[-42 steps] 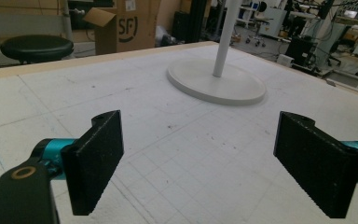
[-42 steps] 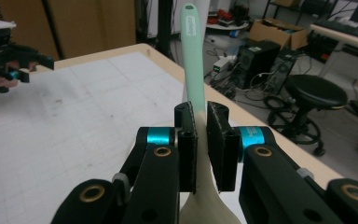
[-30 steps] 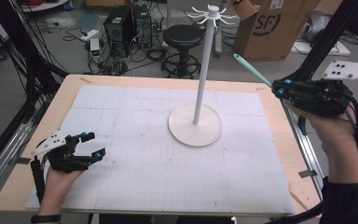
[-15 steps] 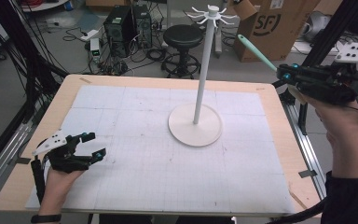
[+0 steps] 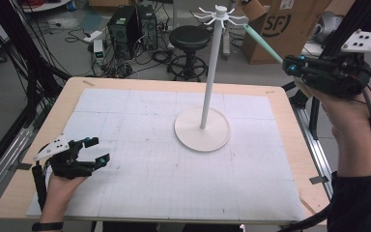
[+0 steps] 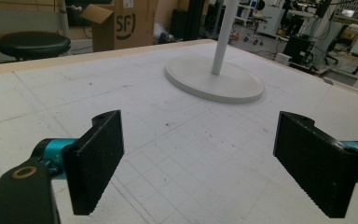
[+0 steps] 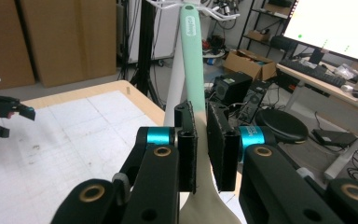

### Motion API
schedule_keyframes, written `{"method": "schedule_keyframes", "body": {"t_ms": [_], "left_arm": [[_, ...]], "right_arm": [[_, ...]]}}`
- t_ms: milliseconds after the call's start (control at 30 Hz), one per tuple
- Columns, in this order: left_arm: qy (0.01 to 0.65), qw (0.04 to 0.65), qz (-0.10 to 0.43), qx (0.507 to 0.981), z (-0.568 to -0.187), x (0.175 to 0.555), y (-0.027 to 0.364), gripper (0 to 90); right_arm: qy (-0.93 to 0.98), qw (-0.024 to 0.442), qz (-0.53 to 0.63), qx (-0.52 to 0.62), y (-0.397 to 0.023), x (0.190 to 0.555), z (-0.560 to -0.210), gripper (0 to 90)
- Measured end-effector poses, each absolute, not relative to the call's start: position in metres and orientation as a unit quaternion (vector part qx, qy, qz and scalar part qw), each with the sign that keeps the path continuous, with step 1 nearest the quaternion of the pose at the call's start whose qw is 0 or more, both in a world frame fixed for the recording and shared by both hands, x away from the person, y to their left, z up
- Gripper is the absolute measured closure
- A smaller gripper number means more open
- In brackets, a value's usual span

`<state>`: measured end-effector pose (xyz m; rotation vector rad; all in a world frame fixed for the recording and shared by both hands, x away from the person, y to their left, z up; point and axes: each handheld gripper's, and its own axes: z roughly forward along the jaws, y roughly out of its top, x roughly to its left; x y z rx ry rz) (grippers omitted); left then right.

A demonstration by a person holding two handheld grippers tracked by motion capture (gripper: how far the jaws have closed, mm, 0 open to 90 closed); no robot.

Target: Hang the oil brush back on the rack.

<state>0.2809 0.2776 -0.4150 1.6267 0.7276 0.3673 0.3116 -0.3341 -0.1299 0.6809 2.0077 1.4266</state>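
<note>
Background box (image 5: 275, 29) reads "SF"; right gripper (image 7: 201, 140) clamps spatula (image 7: 192, 51), print unreadable; left gripper (image 6: 200, 158) agape.

Black stool (image 5: 189, 37), cardboard box (image 5: 275, 29), grey floor.

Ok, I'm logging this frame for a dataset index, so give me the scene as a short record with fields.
surface: wooden table covered by a white grid mat
stand: white hook stand upright on the mat
right gripper: raised, shut on the mint-green utensil, handle tip near the stand's hooks
left gripper: open, low over the mat, holding nothing
background: black stool, cardboard box
</note>
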Motion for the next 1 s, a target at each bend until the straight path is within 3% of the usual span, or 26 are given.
{"method": "schedule_keyframes", "body": {"t_ms": [1000], "left_arm": [[0.315,0.614,0.157,0.706,-0.415,0.281,0.278,16.8]], "right_arm": [[0.751,0.283,0.535,0.264,-0.324,0.325,-0.136,83.0]]}}
